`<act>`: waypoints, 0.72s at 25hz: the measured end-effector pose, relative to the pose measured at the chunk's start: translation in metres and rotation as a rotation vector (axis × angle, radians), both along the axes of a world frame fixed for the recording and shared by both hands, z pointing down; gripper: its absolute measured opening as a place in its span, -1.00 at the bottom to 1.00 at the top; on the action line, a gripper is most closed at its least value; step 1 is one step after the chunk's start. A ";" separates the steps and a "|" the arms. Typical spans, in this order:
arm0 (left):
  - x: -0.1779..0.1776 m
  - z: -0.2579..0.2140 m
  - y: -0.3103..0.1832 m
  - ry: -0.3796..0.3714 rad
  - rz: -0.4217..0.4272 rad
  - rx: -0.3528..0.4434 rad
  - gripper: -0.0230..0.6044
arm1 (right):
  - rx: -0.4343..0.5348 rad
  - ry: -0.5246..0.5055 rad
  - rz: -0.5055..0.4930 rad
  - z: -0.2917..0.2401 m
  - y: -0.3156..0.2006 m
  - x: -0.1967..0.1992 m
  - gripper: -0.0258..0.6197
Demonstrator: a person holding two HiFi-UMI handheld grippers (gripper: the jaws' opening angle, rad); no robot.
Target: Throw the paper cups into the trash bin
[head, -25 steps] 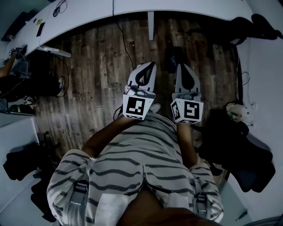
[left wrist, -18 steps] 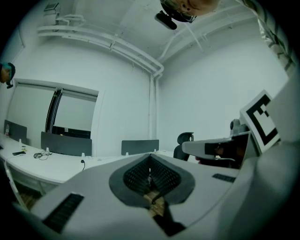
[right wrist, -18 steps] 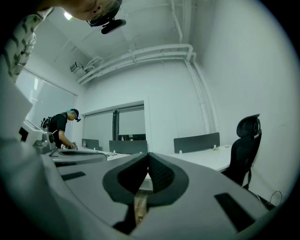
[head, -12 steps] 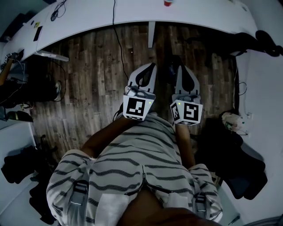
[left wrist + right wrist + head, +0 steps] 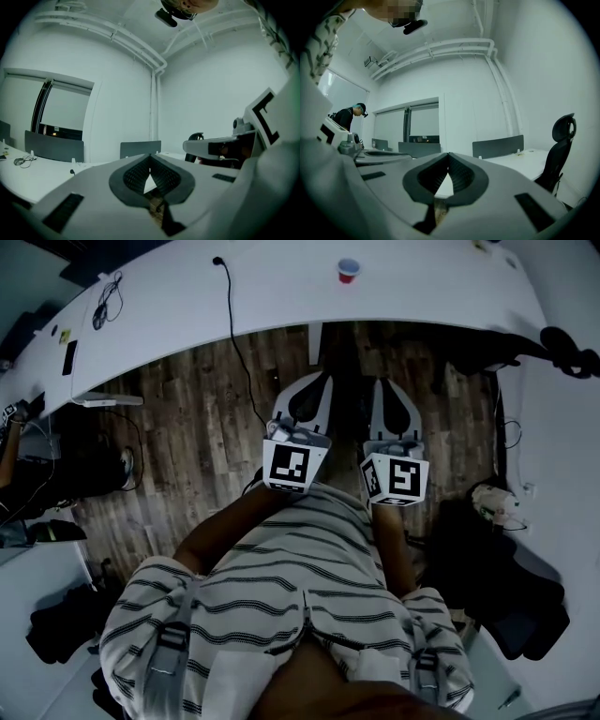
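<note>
A red paper cup (image 5: 348, 270) stands on the white curved table (image 5: 281, 296) at the top of the head view. Both grippers are held level over the wooden floor, short of the table edge. My left gripper (image 5: 324, 379) is shut, with nothing between its jaws; its tips meet in the left gripper view (image 5: 150, 157). Beside it, my right gripper (image 5: 382, 383) is also shut and empty, its tips touching in the right gripper view (image 5: 448, 154). No trash bin is clearly in sight.
A table leg (image 5: 316, 343) stands just ahead of the grippers. A black cable (image 5: 239, 362) hangs from the table to the floor. A black office chair (image 5: 557, 154) is at the right, dark bags (image 5: 497, 568) lie right of me, and another person (image 5: 349, 117) stands far left.
Both grippers have moved forward toward the table together. The table has come further into the head view and the red cup now shows on it. Jaws stay shut.
</note>
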State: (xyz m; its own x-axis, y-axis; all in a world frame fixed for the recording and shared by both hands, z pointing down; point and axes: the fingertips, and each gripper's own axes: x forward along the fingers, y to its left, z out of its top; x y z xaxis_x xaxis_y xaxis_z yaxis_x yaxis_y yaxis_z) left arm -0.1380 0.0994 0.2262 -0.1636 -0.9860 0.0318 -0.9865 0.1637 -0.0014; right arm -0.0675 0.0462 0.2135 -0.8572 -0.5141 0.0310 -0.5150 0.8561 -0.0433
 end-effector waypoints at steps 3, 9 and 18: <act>-0.026 -0.004 -0.019 0.000 0.025 0.003 -0.85 | -0.007 0.001 0.030 -0.002 -0.018 -0.024 -0.89; -0.069 -0.007 -0.056 0.012 0.065 0.013 -0.85 | 0.000 0.013 0.077 -0.007 -0.052 -0.064 -0.89; -0.115 -0.005 -0.098 0.023 0.120 -0.006 -0.85 | 0.001 0.020 0.127 -0.010 -0.091 -0.108 -0.89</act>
